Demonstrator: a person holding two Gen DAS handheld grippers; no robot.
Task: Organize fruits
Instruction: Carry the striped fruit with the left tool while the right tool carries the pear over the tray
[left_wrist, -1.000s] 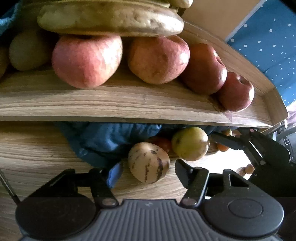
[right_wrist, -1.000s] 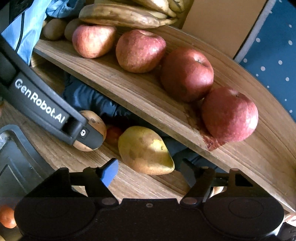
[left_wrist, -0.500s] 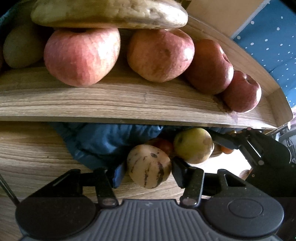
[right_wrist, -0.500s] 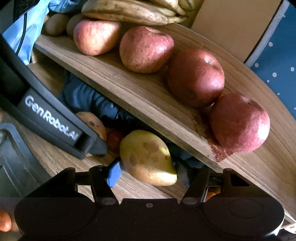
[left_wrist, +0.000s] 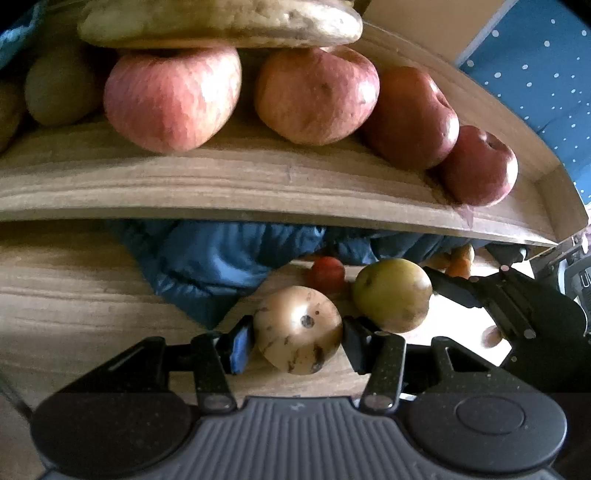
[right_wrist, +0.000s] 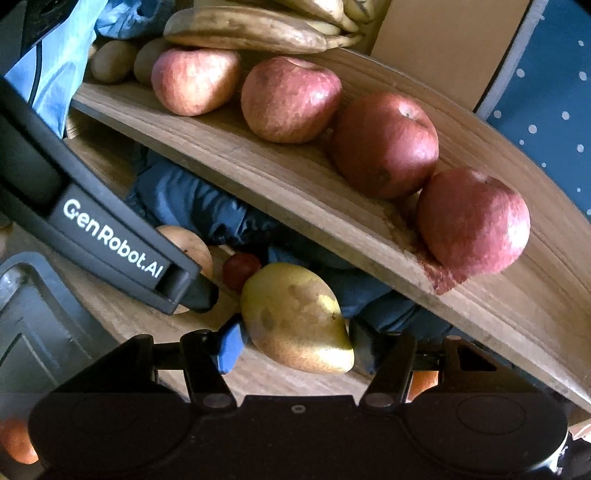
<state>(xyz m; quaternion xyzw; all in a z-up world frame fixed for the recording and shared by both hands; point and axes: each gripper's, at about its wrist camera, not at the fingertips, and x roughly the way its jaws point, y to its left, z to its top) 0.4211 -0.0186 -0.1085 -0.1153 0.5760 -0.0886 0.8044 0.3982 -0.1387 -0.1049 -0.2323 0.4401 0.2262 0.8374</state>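
A tan fruit with dark streaks and spots (left_wrist: 295, 325) sits between the pads of my left gripper (left_wrist: 297, 343), which press on both of its sides just above the wooden table. Right of it, a yellow-green pear (right_wrist: 291, 310) lies between the pads of my right gripper (right_wrist: 295, 343); its jaws are closing and touch the pear's flanks. The pear (left_wrist: 391, 295) also shows in the left wrist view, with the right gripper's black fingers (left_wrist: 517, 306) behind it. One of the left gripper's fingers (right_wrist: 110, 236) crosses the right wrist view and hides part of the tan fruit (right_wrist: 192, 247).
A raised wooden tray (left_wrist: 258, 184) just beyond both grippers carries several red apples (right_wrist: 384, 144), bananas (right_wrist: 243, 29) and brownish fruits (right_wrist: 110, 66). Blue cloth (left_wrist: 221, 254) lies under it. A small red fruit (left_wrist: 327, 273) sits behind the held fruits; orange fruits (left_wrist: 460, 260) lie further right.
Both grippers have narrowed onto their fruits: the left pads now touch the tan fruit, which has turned its spotted end toward the camera, and the right pads have come in against the pear.
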